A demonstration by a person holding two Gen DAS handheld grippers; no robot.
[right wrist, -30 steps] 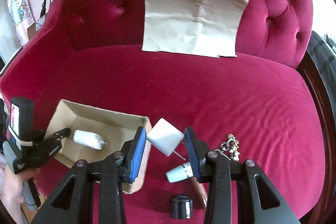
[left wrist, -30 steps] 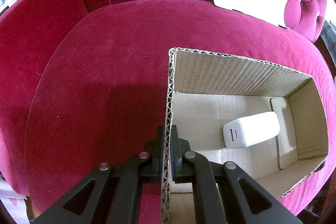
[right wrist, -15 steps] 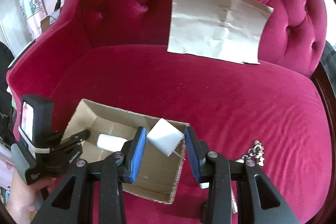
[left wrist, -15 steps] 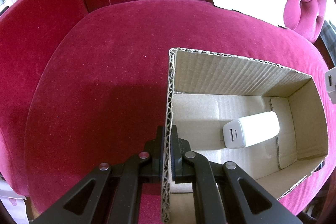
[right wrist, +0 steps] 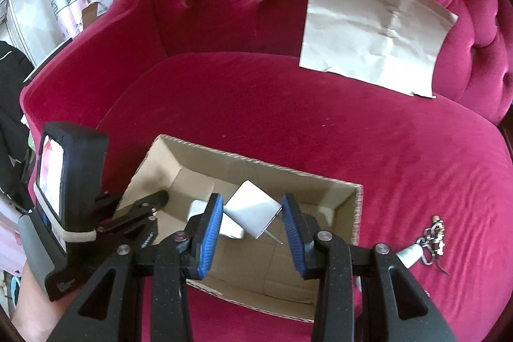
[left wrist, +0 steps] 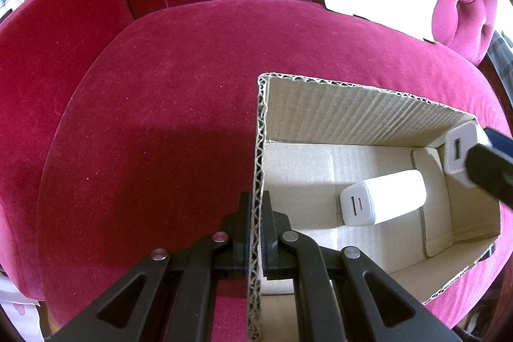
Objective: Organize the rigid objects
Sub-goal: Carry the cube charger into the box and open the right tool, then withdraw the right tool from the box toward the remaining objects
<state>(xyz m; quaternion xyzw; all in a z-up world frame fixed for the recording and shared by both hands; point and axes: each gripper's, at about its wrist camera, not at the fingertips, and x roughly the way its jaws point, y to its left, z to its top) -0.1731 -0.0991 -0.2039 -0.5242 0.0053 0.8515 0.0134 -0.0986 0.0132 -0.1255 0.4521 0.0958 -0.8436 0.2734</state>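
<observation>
Clamped in my right gripper [right wrist: 251, 221], a white plug adapter [right wrist: 253, 210] hangs over the cardboard box [right wrist: 357, 213]. My left gripper [left wrist: 255, 226] pinches the box's wall; another white charger [left wrist: 384, 202] lies inside, on the red sofa [right wrist: 352, 133].

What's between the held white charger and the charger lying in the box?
Only bare cardboard box floor between the held charger in the right gripper and the lying charger, per the left wrist view.

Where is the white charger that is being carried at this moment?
The carried white charger sits between the pads of the right hand-held gripper, above the open cardboard box; in the left wrist view it shows at the box's far right end.
</observation>
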